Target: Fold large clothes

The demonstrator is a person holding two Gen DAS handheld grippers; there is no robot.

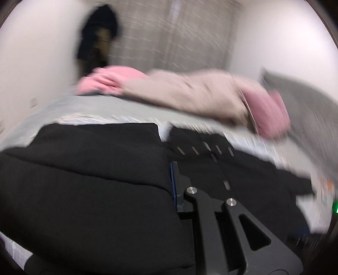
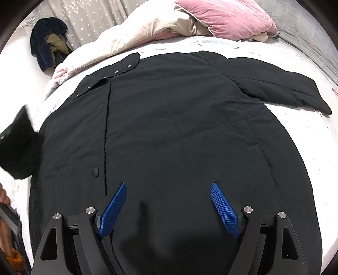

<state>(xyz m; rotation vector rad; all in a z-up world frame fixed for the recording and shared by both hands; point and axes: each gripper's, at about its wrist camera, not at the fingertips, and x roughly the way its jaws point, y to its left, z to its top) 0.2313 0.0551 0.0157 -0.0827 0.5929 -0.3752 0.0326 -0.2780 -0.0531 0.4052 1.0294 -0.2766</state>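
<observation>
A large black padded coat (image 2: 169, 127) with snap buttons lies spread flat across the middle of the white-sheeted bed (image 2: 306, 148), one sleeve (image 2: 281, 88) extended toward the bed's right edge. The right tool (image 2: 169, 203) hovers over the coat's lower part, its blue ribbed pads (image 2: 224, 209) set wide apart and holding nothing. The left tool (image 1: 172, 179), blurred, is clamped on a raised fold of the coat (image 1: 84, 179). A pink pillow (image 2: 228, 19) and a cream duvet (image 2: 147, 33) lie along the far edge.
</observation>
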